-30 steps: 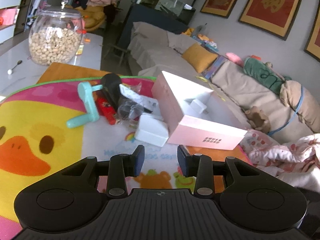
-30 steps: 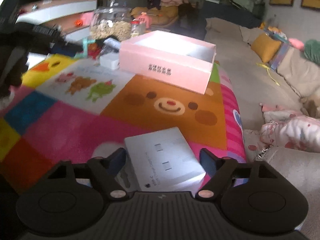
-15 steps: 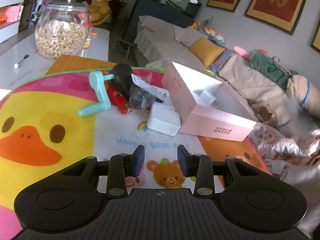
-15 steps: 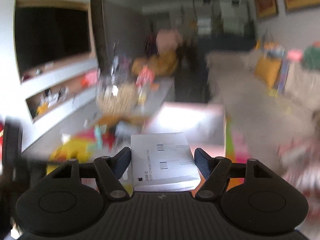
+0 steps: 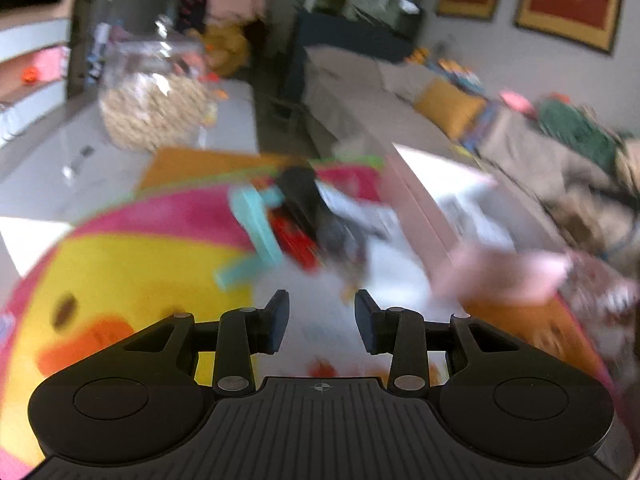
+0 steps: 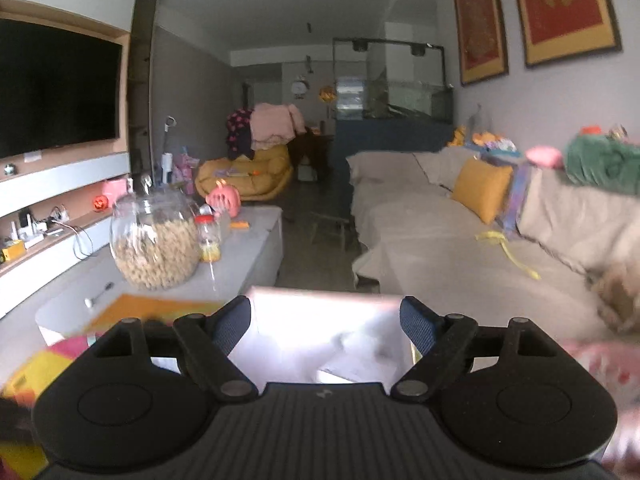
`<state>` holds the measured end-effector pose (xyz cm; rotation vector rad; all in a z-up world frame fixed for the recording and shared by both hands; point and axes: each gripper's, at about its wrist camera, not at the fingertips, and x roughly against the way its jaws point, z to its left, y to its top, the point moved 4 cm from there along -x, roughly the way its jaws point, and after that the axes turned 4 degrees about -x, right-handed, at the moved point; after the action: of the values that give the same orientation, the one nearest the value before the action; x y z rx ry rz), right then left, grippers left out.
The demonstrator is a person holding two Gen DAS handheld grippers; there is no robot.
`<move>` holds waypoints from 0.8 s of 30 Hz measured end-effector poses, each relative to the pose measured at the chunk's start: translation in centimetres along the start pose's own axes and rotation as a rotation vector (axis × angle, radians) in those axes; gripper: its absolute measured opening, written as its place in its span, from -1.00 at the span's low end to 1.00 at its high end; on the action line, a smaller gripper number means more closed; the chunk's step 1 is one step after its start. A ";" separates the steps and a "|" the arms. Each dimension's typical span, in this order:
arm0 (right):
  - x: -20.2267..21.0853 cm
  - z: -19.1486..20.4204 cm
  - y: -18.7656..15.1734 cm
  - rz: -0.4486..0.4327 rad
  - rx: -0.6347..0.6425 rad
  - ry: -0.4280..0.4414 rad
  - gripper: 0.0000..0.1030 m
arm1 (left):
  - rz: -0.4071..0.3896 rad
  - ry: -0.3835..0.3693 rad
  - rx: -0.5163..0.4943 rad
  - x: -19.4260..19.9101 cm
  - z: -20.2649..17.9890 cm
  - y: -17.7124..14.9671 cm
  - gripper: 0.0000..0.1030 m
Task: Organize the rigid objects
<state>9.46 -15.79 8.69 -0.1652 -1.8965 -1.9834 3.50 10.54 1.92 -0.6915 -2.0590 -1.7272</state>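
Observation:
In the right wrist view my right gripper (image 6: 324, 322) hangs over the open pink box (image 6: 320, 294), its jaws opening. A blurred white flat box (image 6: 360, 346) lies below them inside the pink box, and no pad touches it. My left gripper (image 5: 322, 320) is open and empty above the play mat (image 5: 120, 272). Ahead of it, in a blurred picture, lies a pile: a teal tool (image 5: 256, 228), a red item (image 5: 292, 240) and a black item (image 5: 300, 188). The pink box (image 5: 416, 208) stands to the pile's right.
A glass jar of nuts (image 6: 156, 244) and a small yellow-filled jar (image 6: 208, 236) stand on the grey table (image 6: 248, 248) beyond the mat. A spoon (image 6: 98, 294) lies near the jar. A covered sofa (image 6: 440, 240) with an orange cushion (image 6: 482, 188) runs along the right.
The right gripper lifted the white flat box off the mat, carried it over the pink box and spread its jaws; the box has left them. The left view shifted and blurred.

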 end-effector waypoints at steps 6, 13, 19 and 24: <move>0.0 -0.4 -5.4 0.137 -0.044 0.128 0.59 | -0.040 -0.012 0.064 -1.4 0.4 3.6 -0.23; -0.6 1.0 -8.4 0.222 -0.062 0.214 0.59 | -0.004 -0.097 -0.003 -7.7 -3.2 7.8 -0.23; -0.3 1.2 -9.8 0.260 -0.061 0.209 0.59 | 0.107 -0.042 -0.011 -16.2 -3.3 9.0 -0.32; -0.6 1.6 -10.3 0.284 -0.044 0.204 0.59 | 0.117 0.023 -0.237 -18.5 -5.1 8.9 -0.42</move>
<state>6.07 -14.07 -0.98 -0.2217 -1.6054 -1.7796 23.55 4.18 -0.46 -0.8403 -1.7778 -1.9193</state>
